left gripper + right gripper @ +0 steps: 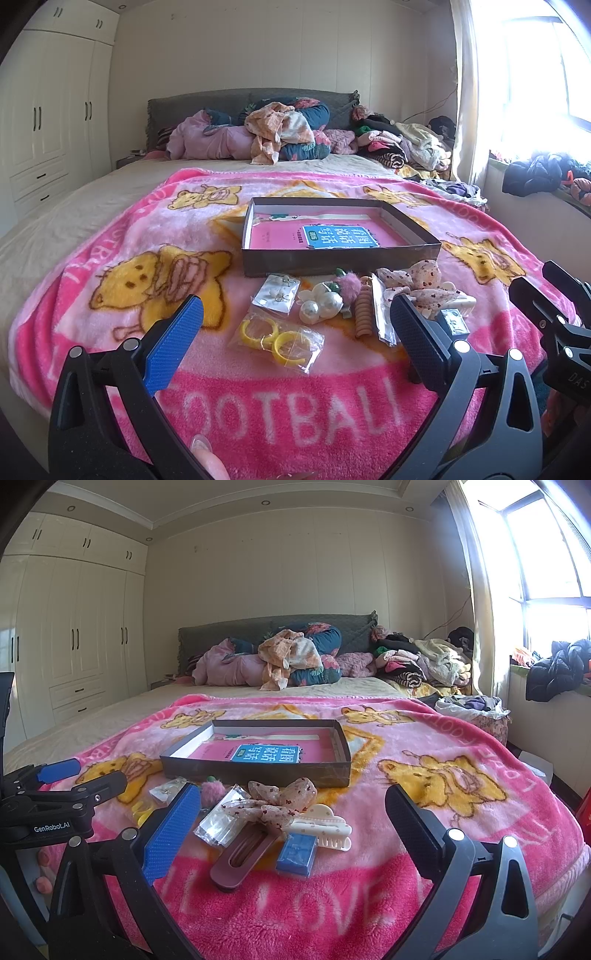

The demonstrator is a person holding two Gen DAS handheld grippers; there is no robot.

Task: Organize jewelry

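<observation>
A shallow grey box (340,258) (258,770) with a pink book inside lies on the pink blanket. In front of it sits a pile of jewelry. The left wrist view shows a bag of yellow rings (277,341), pearl pieces (319,304), a carded earring pair (275,297), a brown spiral tie (364,314) and a spotted bow (417,284). The right wrist view shows the bow (280,803), a cream claw clip (325,829), a mauve clip (242,856) and a blue packet (297,854). My left gripper (295,341) and right gripper (291,825) both stand open, just short of the pile.
The pink teddy-bear blanket (110,236) covers the near half of a bed. Heaped clothes and bedding (280,133) lie at the headboard. White wardrobes (74,635) stand left, a bright window (546,572) right. The other gripper shows at each view's edge.
</observation>
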